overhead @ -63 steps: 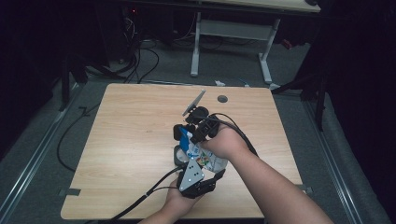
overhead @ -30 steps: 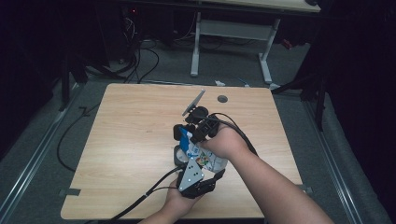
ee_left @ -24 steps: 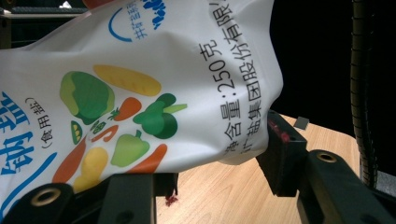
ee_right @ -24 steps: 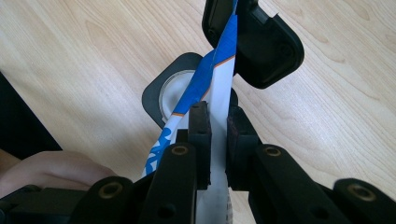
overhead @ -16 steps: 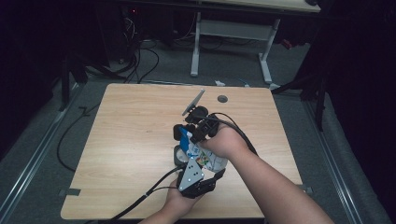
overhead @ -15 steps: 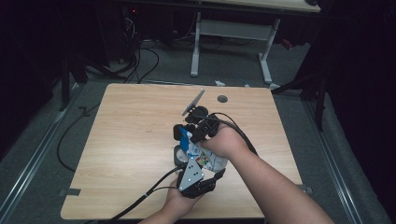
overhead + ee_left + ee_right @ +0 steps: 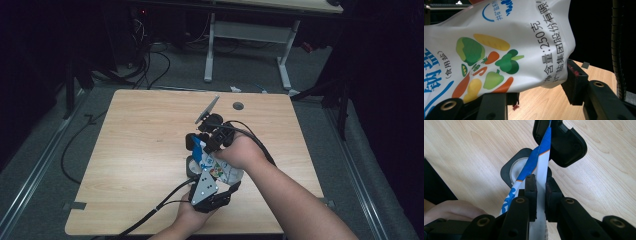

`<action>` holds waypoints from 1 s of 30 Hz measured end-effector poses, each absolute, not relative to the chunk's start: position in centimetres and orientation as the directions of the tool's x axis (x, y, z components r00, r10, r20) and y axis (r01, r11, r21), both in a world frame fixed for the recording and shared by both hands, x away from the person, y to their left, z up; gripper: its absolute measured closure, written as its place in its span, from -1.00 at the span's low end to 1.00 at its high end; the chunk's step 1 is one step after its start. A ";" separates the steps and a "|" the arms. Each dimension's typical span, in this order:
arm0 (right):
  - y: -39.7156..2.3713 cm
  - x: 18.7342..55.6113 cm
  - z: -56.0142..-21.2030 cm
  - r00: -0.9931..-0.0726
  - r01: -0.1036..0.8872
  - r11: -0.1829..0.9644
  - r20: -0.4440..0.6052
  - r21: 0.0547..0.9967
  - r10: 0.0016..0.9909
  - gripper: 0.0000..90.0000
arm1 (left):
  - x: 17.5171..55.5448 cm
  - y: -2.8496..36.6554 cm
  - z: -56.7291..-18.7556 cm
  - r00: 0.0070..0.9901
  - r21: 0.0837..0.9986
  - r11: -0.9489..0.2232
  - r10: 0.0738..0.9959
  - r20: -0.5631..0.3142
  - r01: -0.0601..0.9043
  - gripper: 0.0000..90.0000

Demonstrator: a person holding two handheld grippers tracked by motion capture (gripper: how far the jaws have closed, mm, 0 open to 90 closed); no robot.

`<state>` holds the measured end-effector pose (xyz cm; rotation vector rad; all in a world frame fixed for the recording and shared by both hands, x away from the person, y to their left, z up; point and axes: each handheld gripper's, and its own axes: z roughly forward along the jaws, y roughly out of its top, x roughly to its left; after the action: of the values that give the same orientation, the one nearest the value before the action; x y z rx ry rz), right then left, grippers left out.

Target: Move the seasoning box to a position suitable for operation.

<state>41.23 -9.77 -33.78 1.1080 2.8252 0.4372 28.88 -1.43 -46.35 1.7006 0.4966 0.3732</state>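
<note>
A white salt bag (image 7: 218, 170) printed with vegetables and blue lettering (image 7: 499, 50) is held above the wooden table between both grippers. My left gripper (image 7: 210, 181) comes from below with its grey plate on top. Its jaws press the bag's lower body from both sides in the left gripper view (image 7: 540, 90). My right gripper (image 7: 201, 145) pinches the bag's blue top edge (image 7: 534, 165); its pads (image 7: 531, 185) are shut on the thin film (image 7: 539, 182). A black clip-like piece (image 7: 564, 143) sits farther along that edge.
Under the bag, a black square holder with a white round inside (image 7: 510, 171) rests on the table (image 7: 140, 145), and it appears again from above (image 7: 190, 167). A round hole (image 7: 238, 106) lies near the far edge. Cables trail off the near edge.
</note>
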 end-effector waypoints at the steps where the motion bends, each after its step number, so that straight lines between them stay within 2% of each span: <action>1: -9.8 41.3 -33.8 -0.739 0.652 0.700 0.034 0.292 0.673 0.84 | 28.9 -1.4 -46.4 0.854 0.982 -0.144 0.519 -0.028 0.119 0.20; 30: -9.7 41.4 -34.0 -0.742 0.648 0.704 0.033 0.289 0.670 0.84 | 29.0 -1.5 -46.3 0.853 0.983 -0.136 0.522 -0.031 0.119 0.21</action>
<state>41.38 -9.66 -33.98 1.0960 2.8305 0.4370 28.98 -1.48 -46.27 1.6925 0.5006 0.3729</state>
